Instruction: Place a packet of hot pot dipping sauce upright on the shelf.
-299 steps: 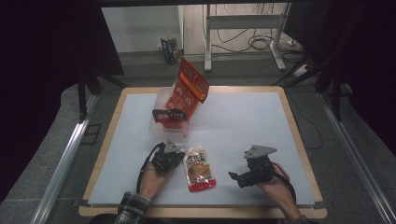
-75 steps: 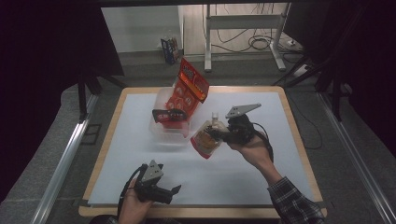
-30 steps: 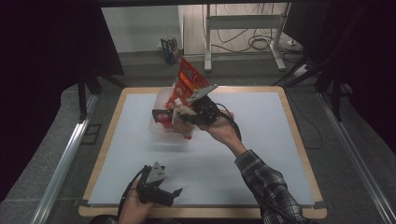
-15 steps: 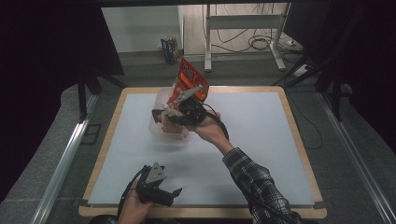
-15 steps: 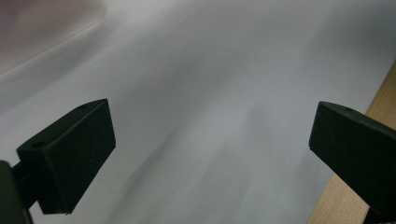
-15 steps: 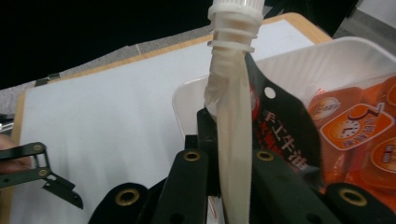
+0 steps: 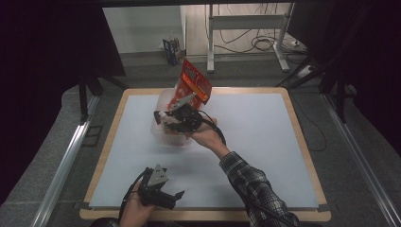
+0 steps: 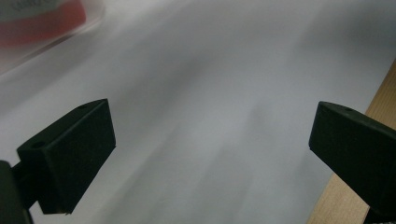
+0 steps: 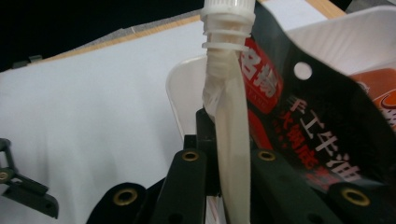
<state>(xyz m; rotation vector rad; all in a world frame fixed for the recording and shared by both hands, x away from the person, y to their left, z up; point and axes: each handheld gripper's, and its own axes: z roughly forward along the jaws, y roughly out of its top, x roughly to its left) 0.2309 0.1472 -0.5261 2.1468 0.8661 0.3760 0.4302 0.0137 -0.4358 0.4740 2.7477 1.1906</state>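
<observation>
My right gripper [image 7: 173, 118] hangs over the clear plastic bin [image 7: 163, 137] at the table's far middle, shut on a spouted pouch. In the right gripper view the pouch [image 9: 229, 116] shows edge-on between the jaws of my right gripper [image 9: 229, 161], its white screw cap [image 9: 229, 11] pointing away. Beside it lies a black and red packet [image 9: 299, 116] with white lettering, inside the bin's clear rim [image 9: 175, 88]. A tall red snack bag [image 7: 194, 85] leans up from the bin's far side. My left gripper [image 7: 174, 196] rests near the front edge, open and holding nothing [image 8: 210, 154].
The white mat [image 7: 265, 142] covers the table inside a wooden border [image 8: 378, 107]. A metal rail [image 7: 61, 165] runs along the left side. Stand legs and cables [image 7: 246, 42] are on the floor beyond the far edge.
The right gripper has carried the pouch left and down, from beside the red bag to just over the bin. The left gripper has stayed where it was.
</observation>
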